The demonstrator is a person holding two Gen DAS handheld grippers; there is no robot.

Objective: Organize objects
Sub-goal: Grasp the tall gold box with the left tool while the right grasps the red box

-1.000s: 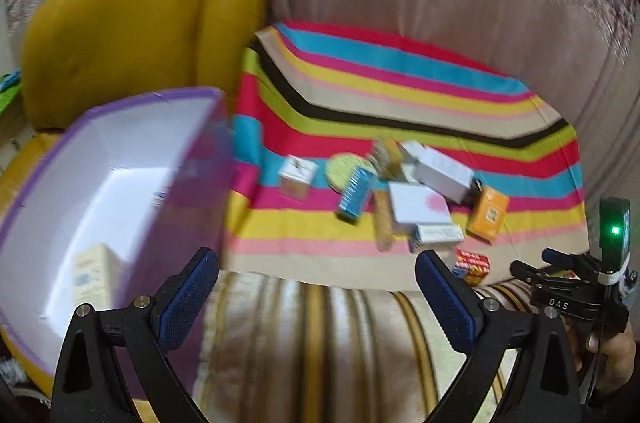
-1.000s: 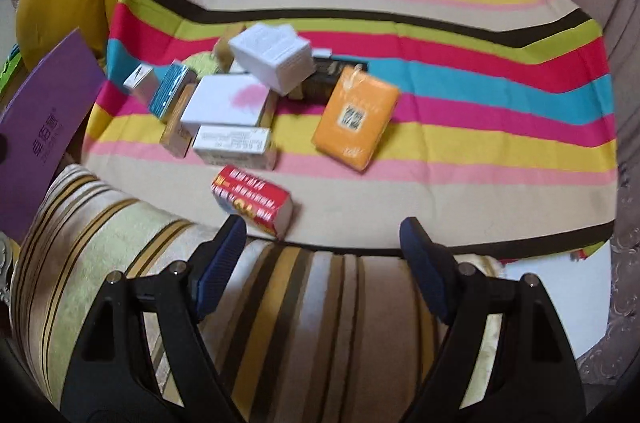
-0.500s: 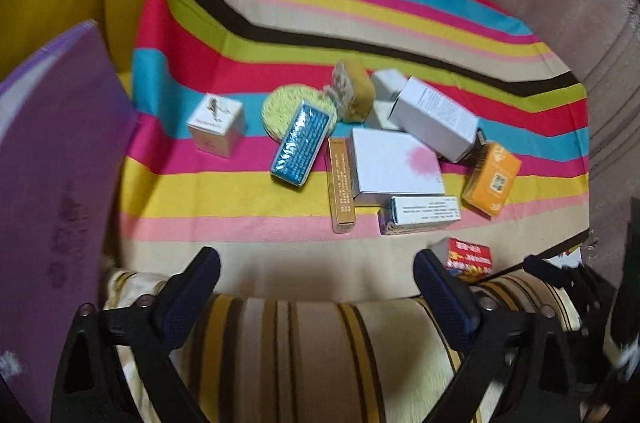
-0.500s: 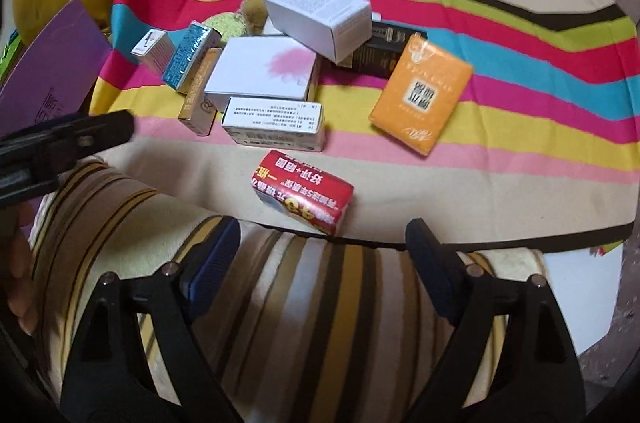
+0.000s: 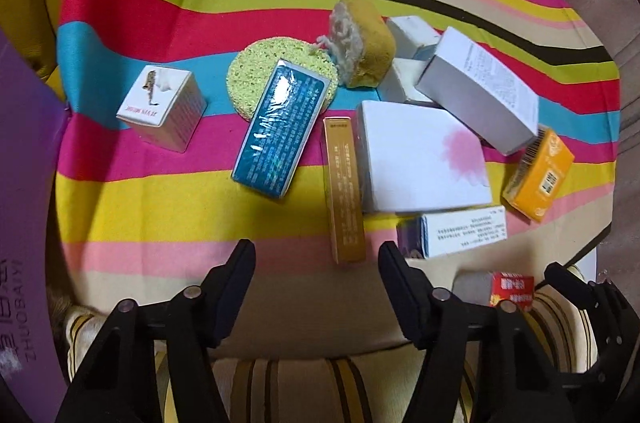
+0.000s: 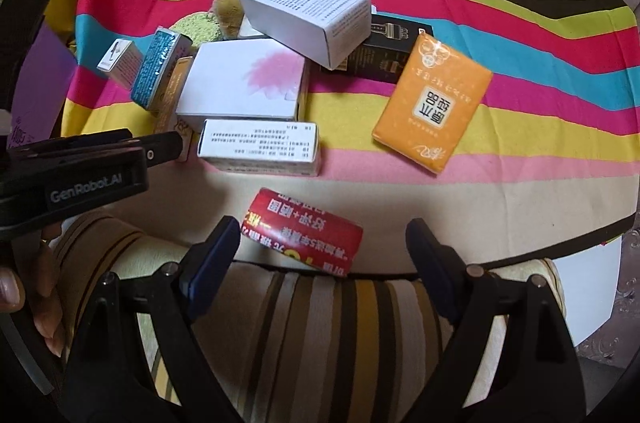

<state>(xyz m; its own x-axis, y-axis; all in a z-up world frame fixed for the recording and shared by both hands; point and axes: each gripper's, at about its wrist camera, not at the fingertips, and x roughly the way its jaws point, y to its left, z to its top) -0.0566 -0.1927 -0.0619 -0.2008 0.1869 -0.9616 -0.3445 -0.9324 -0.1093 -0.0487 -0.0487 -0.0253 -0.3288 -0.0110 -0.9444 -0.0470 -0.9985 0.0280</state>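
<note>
Step in hand: approach to a pick; both tools poised over clutter on the striped cloth (image 5: 168, 211).
Left gripper (image 5: 316, 265): jaws apart, empty, nearest the tan slim box (image 5: 344, 191).
Right gripper (image 6: 322, 243): jaws apart, empty, straddling the red packet (image 6: 304, 233) at the cloth's near edge without touching it.
Next move: judged, lower and close on one item, then carry it to the purple box (image 5: 24, 223) at left.
Hard to make out: purple box cut off, interior unseen; black box (image 6: 384, 51) partly buried under the white carton (image 6: 304, 11); small print unreadable.
</note>
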